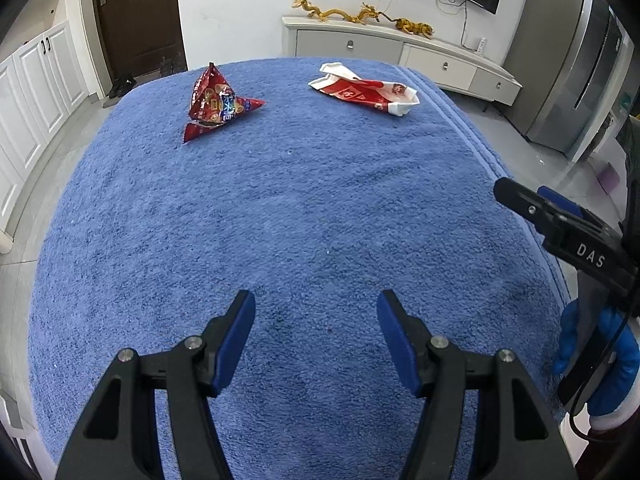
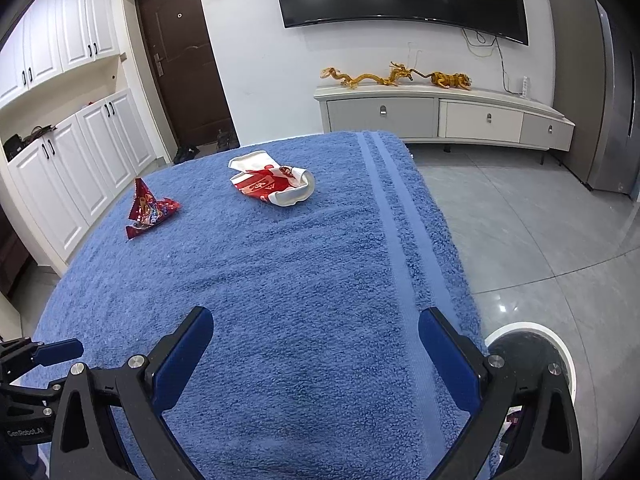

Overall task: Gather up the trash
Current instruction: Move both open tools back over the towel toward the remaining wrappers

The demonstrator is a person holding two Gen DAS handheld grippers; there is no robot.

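Blue towel (image 1: 280, 220) covers the table. Far left on it: red wrapper (image 1: 216, 104), peaked up. Right of it, apart: red-and-white wrapper (image 1: 368, 90), crumpled flat. Left gripper (image 1: 316, 320) near edge, jaws apart, empty. Right gripper (image 2: 316, 344) likewise spread, empty. White bin (image 2: 532, 344) on floor at right.

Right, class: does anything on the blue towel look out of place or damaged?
Yes, two things. A crumpled red snack wrapper stands peaked at the towel's far left, and a crushed red-and-white paper carton lies flattened at far right. Both are litter, apart from each other.
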